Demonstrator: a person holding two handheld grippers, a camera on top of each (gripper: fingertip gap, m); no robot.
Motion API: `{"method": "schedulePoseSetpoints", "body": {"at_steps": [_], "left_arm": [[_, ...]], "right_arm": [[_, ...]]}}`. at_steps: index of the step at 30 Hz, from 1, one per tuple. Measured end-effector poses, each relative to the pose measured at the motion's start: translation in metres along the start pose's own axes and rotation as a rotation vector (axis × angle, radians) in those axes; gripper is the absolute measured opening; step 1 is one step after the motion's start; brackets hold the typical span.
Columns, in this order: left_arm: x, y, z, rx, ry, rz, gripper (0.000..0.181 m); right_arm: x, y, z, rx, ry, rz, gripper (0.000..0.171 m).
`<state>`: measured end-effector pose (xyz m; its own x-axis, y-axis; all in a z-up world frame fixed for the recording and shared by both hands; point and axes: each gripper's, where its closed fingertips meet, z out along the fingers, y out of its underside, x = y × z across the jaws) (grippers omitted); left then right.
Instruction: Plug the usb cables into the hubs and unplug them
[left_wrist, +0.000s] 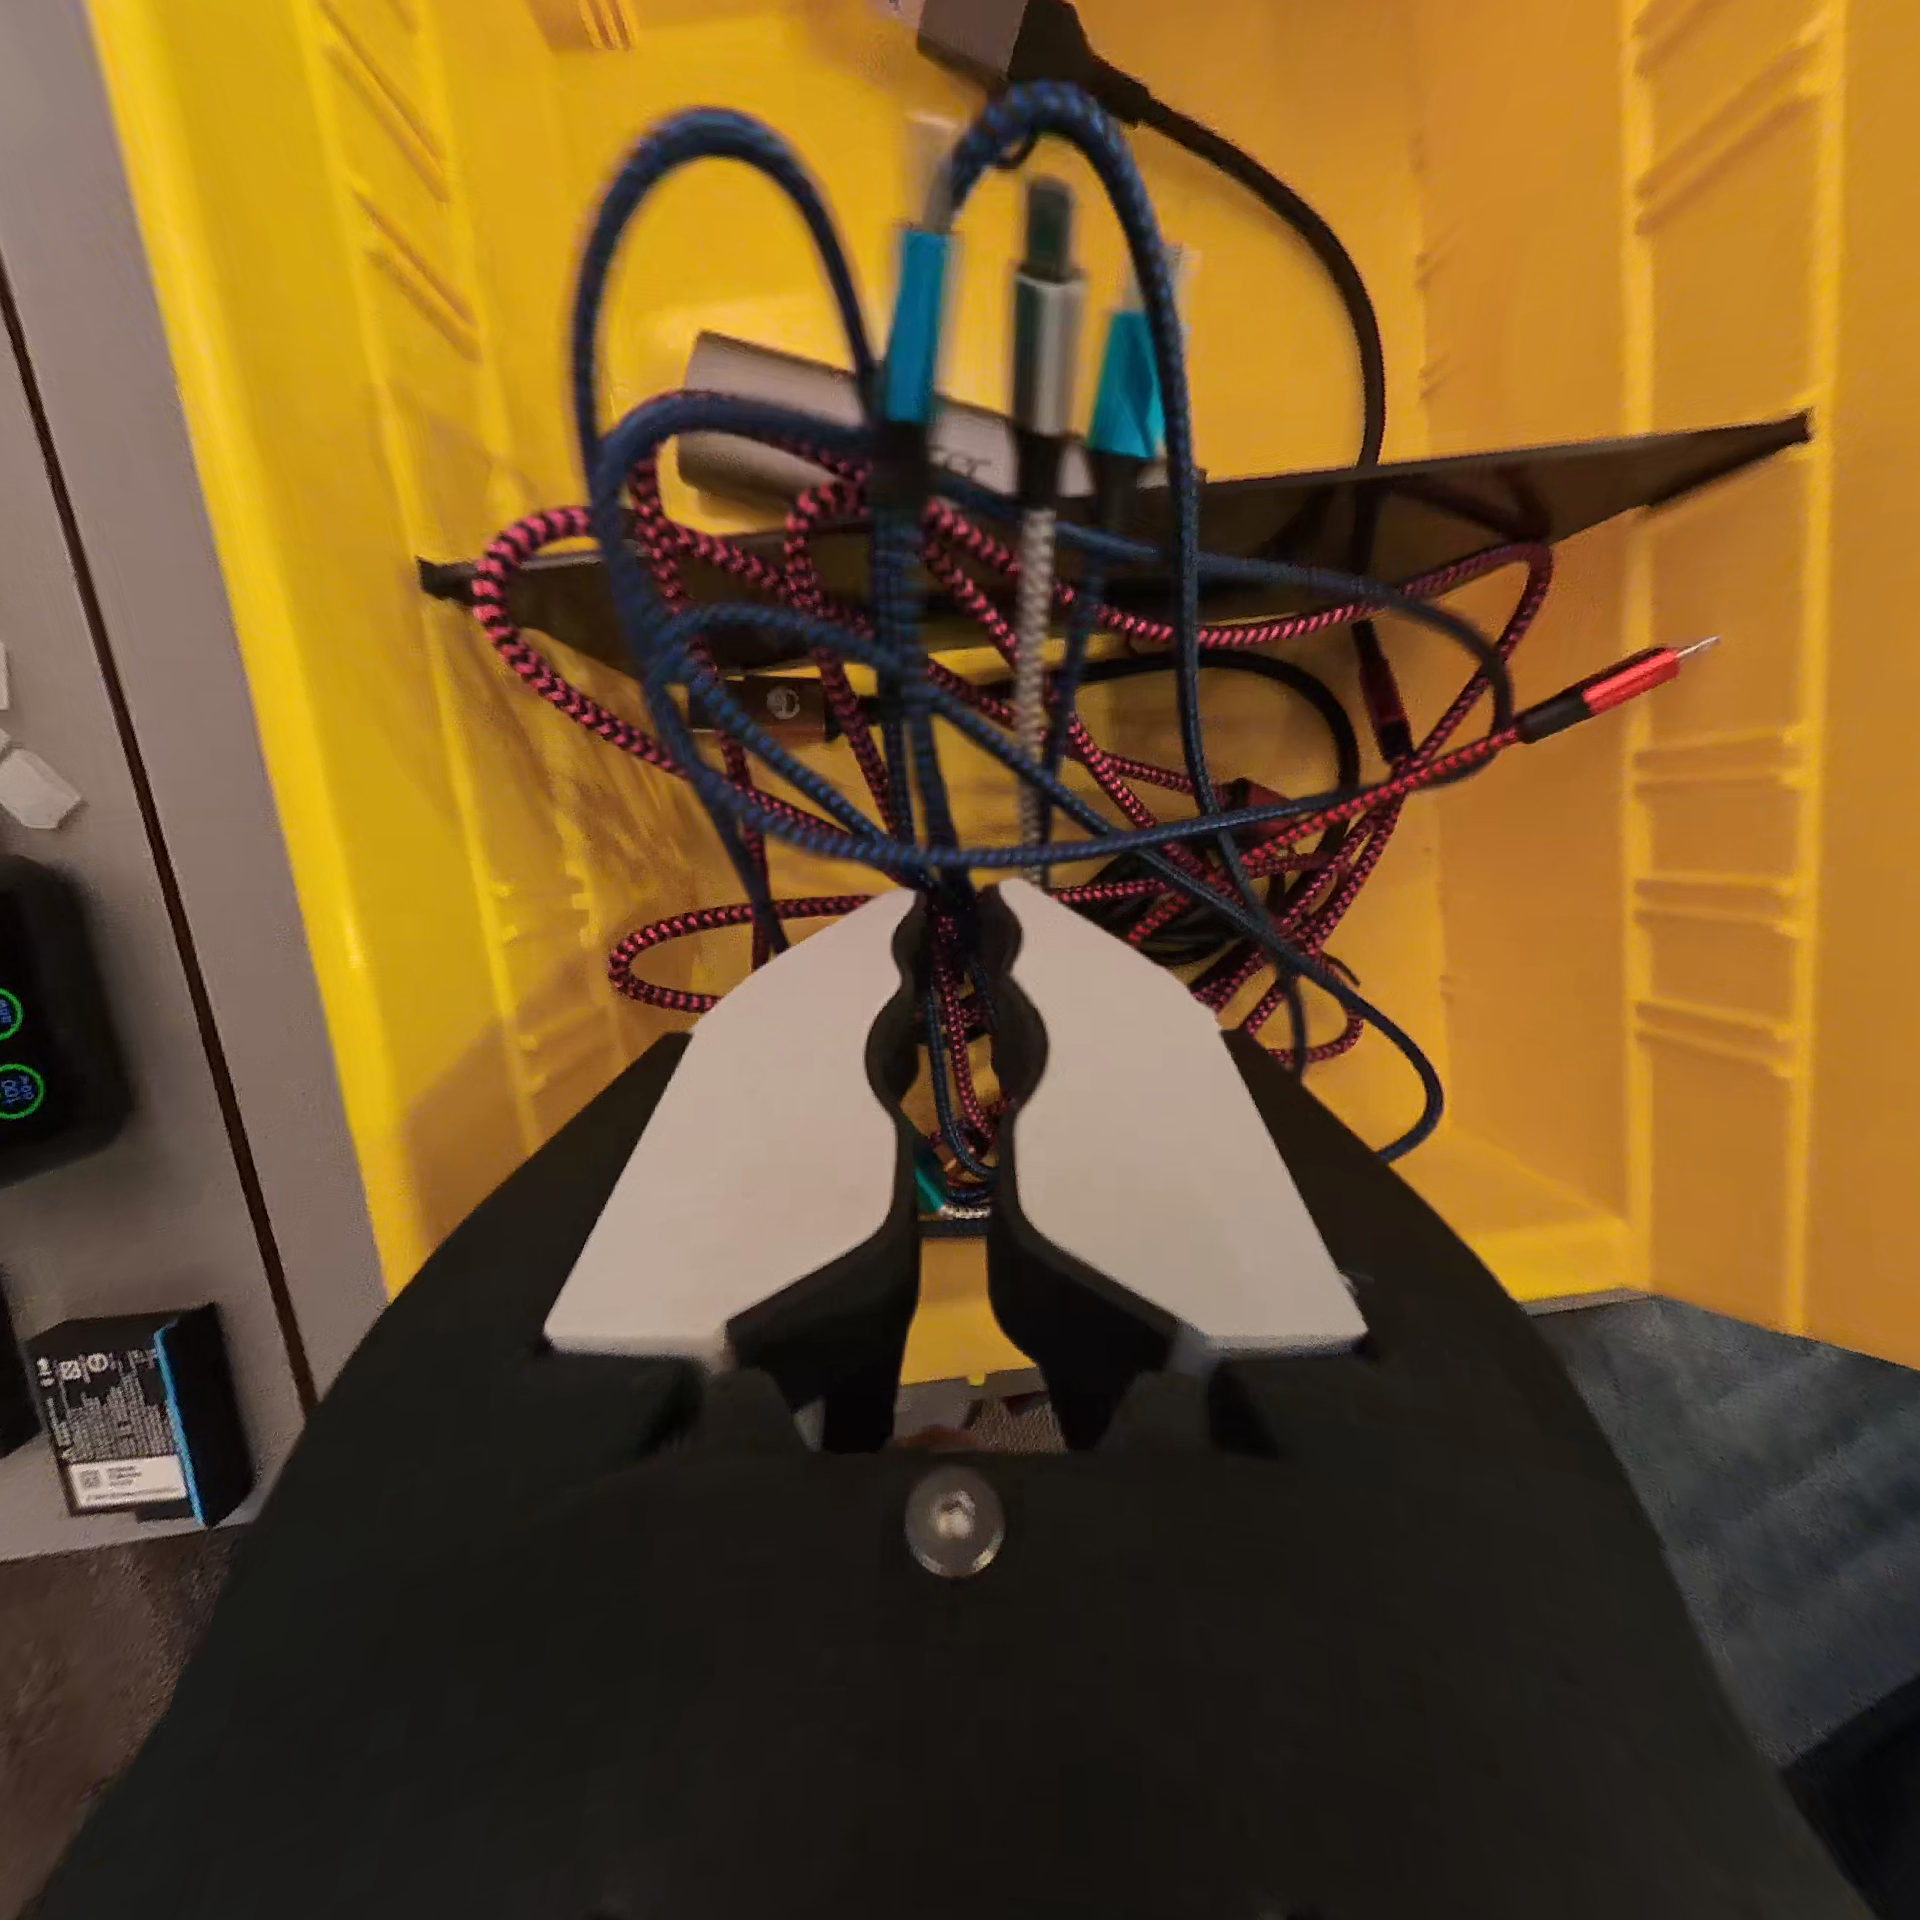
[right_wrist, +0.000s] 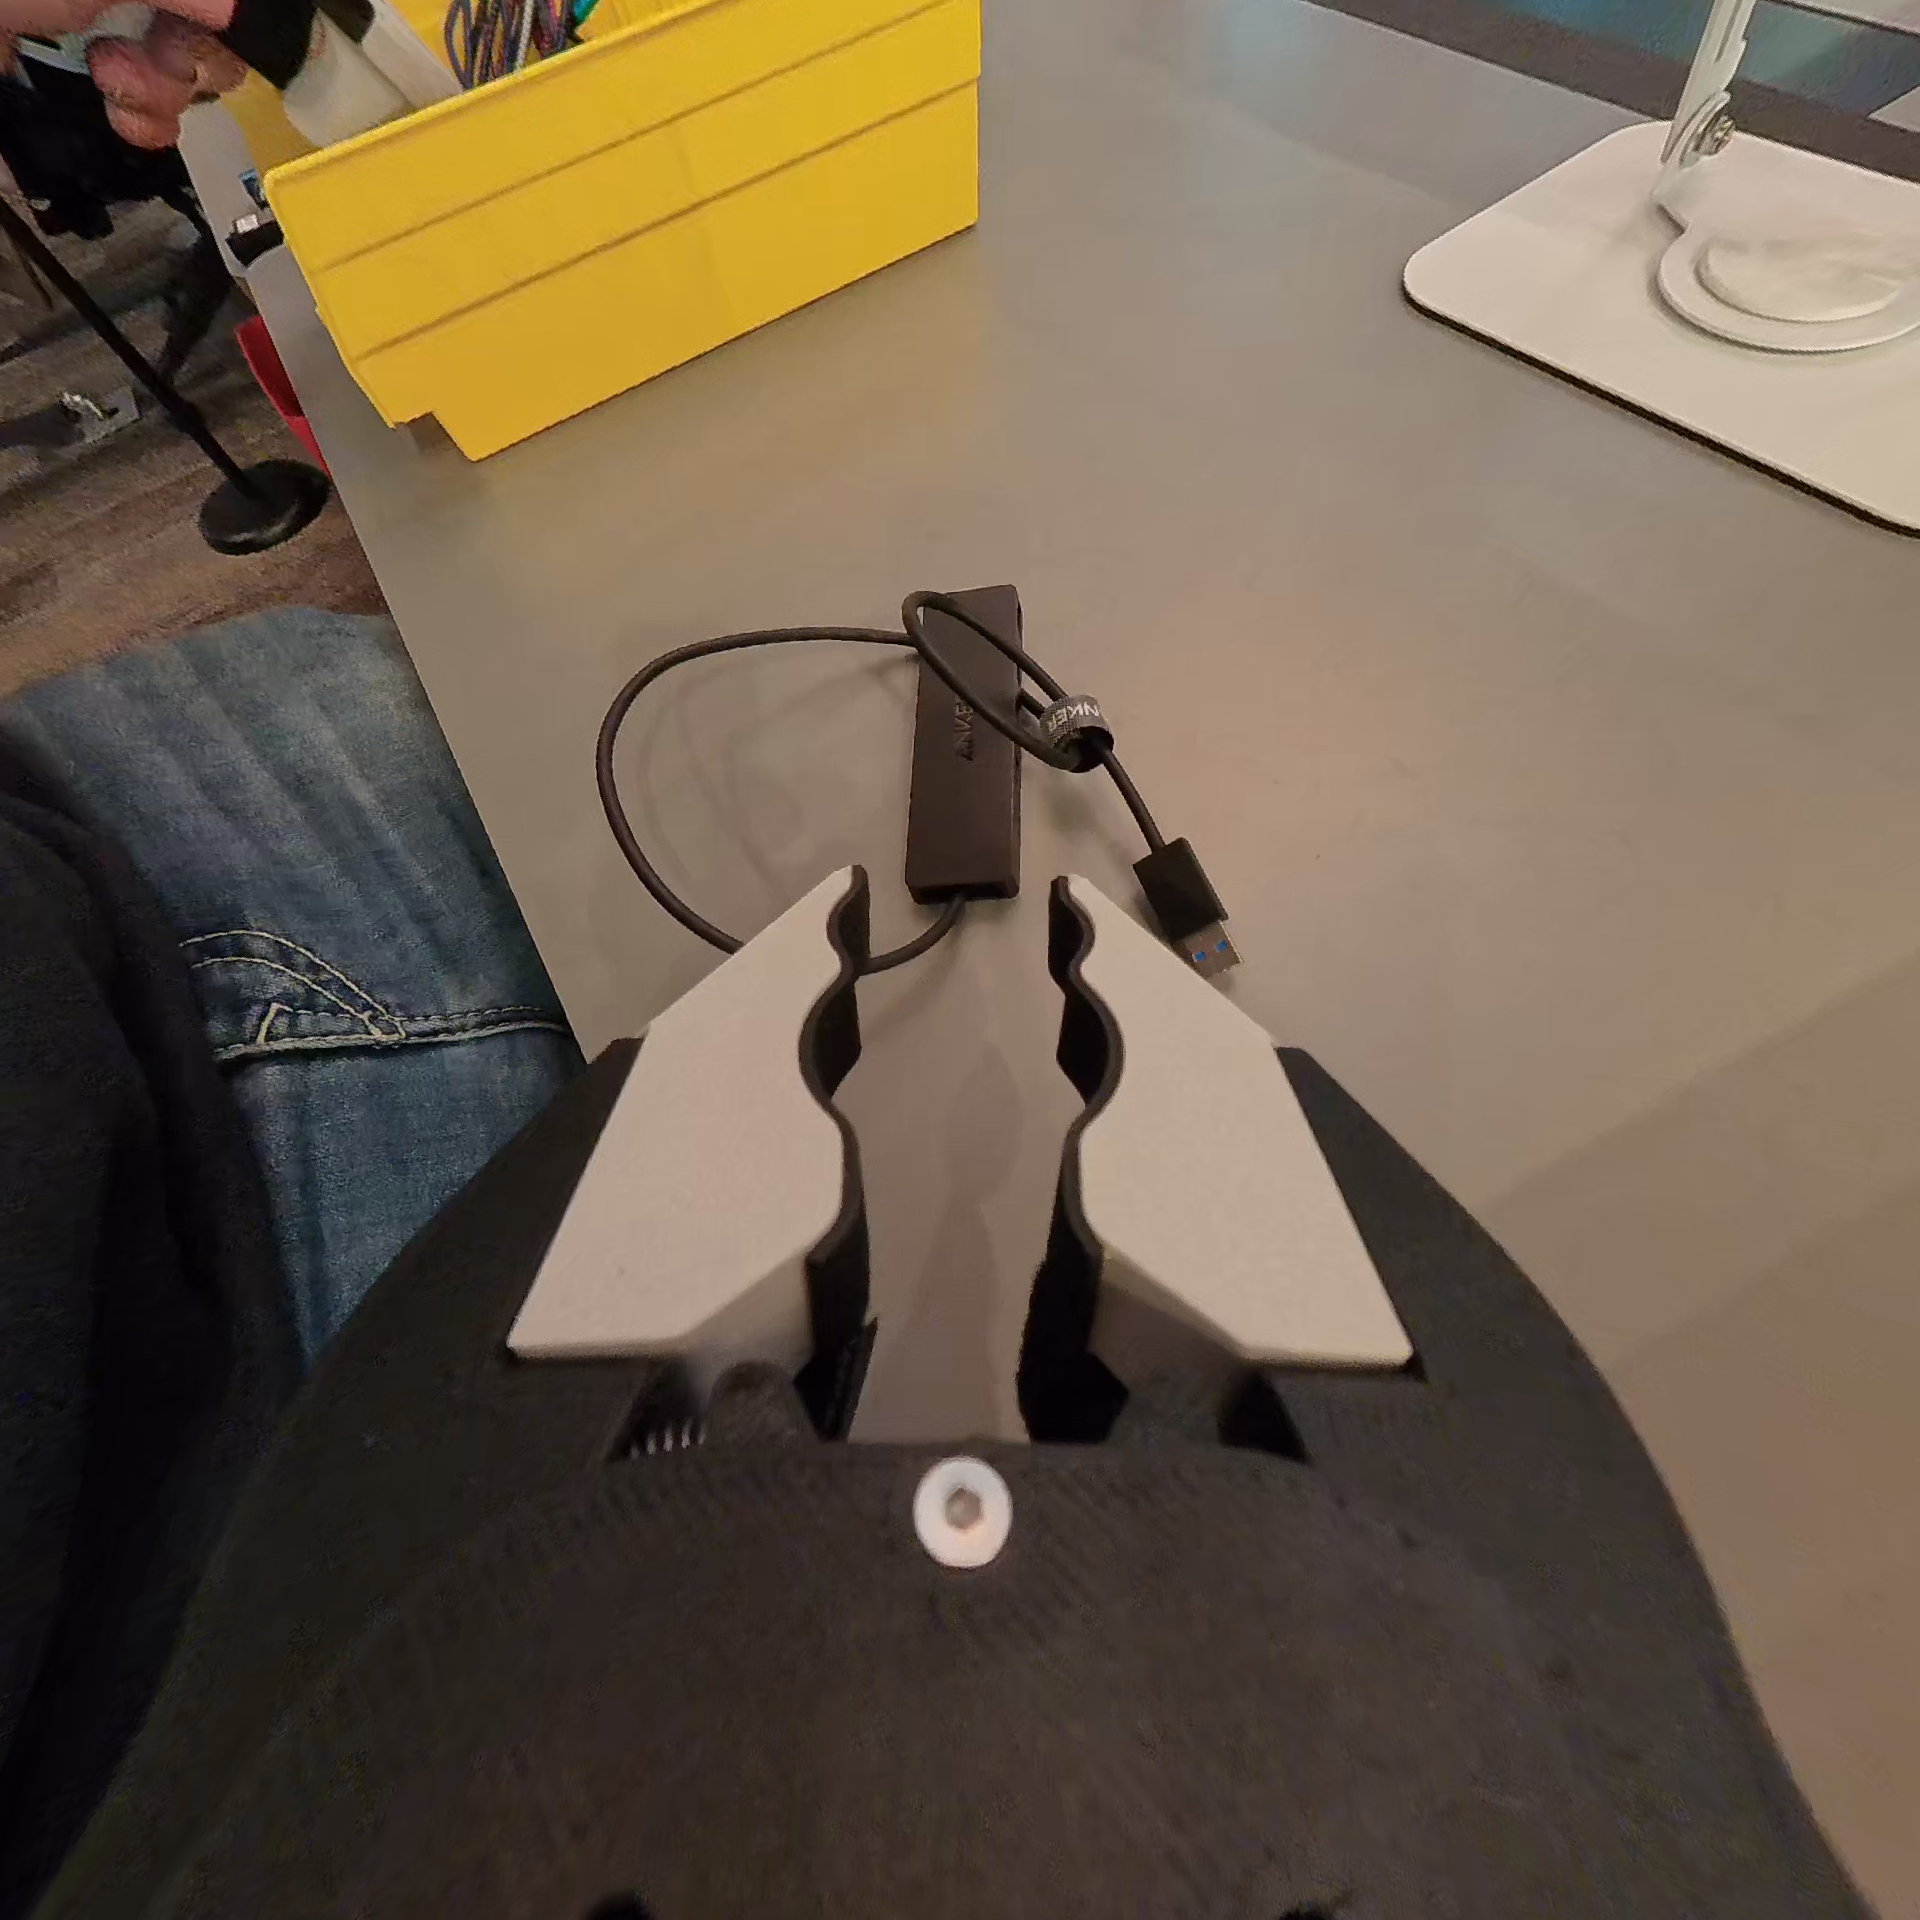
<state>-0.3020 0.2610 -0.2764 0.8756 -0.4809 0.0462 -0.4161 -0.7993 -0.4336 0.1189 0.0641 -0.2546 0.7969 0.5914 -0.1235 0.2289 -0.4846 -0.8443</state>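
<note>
Your left gripper (left_wrist: 958, 914) clamps braided cables (left_wrist: 940, 727) over the yellow bin (left_wrist: 1538, 312); right gripper (right_wrist: 956, 904) (jaws apart) awaits the black hub (right_wrist: 964, 748). Next: isolate one plug.

Black printed tongs (right_wrist: 956, 904) with grey wavy-edged fingers (right_wrist: 717, 1143), a central screw (right_wrist: 961, 1525); blue jeans (right_wrist: 343, 883).

Grey table (right_wrist: 1351, 623) with a white stand base (right_wrist: 1662, 312) above carpeted floor (right_wrist: 104, 582).

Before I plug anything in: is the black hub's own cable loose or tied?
Tied. A strap bundles the cable looped beside the black hub; its plug lies free on the table.
</note>
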Motion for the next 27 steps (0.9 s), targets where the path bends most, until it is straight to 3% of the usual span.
{"method": "schedulePoseSetpoints", "body": {"at_steps": [3,10,27], "left_arm": [[-0.004,-0.001,-0.006,0.016,-0.019,0.028,0.003],[0.003,-0.018,-0.037,0.139,-0.017,0.092,0.002],[0.021,-0.126,-0.202,0.525,-0.135,0.253,0.001]], "right_arm": [[0.002,0.002,-0.001,0.002,0.000,0.007,0.032],[0.004,0.002,0.000,0.011,-0.005,0.012,0.032],[0.003,-0.001,-0.005,0.028,-0.004,0.014,0.032]]}}
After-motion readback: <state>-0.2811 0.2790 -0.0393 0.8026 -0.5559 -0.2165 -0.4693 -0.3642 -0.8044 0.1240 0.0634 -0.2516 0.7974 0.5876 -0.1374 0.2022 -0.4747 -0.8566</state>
